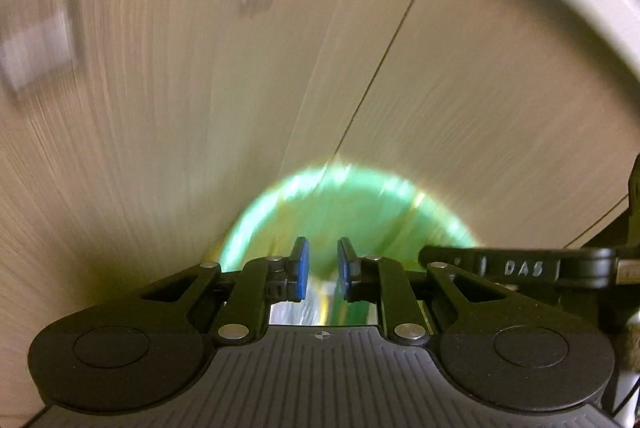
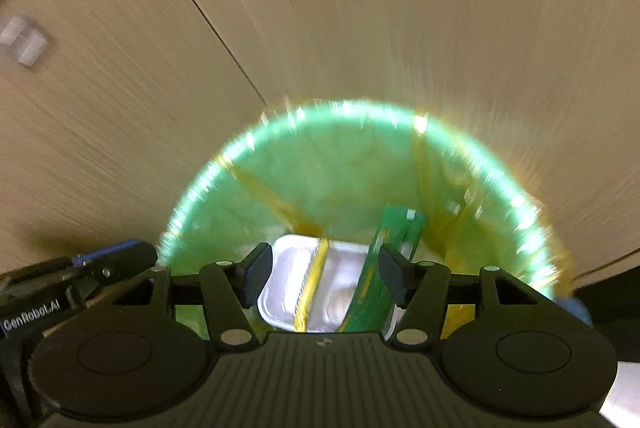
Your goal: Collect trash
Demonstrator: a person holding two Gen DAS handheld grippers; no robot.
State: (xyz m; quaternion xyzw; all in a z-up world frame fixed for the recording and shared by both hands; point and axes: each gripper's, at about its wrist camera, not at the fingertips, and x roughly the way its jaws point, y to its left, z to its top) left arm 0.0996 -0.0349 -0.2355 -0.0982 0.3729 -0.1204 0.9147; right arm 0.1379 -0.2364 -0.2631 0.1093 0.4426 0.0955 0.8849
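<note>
Both cameras look down at a round bin lined with a green bag (image 2: 352,164) that stands on a pale wooden floor (image 2: 360,8). Both pictures are blurred by motion.

In the right wrist view, the right claw (image 2: 323,278) hangs over the mouth of the bin, and its 2 fingers stand wide apart with nothing between them. Below the claw, inside the bag, lies a silver foil tray (image 2: 344,292) with a yellow strip (image 2: 310,288) across it. A green wrapper (image 2: 394,248) leans tilted against the right side of the tray, and its upper end points to the far wall of the bag. The tray and the wrapper lie lower than the fingertips and do not touch them. Yellow bands of the bag run down its inner wall.

In the left wrist view, the left claw (image 1: 323,274) also points into the green bag (image 1: 360,200). Its 2 blue pads (image 1: 303,276) stand close together but with a narrow gap, and I see nothing held between them. Something silver and green shows under them, too blurred to name. The right claw's black body crosses at the right edge.

Small white blocks (image 2: 24,40) lie on the floor, well apart from the bin.
</note>
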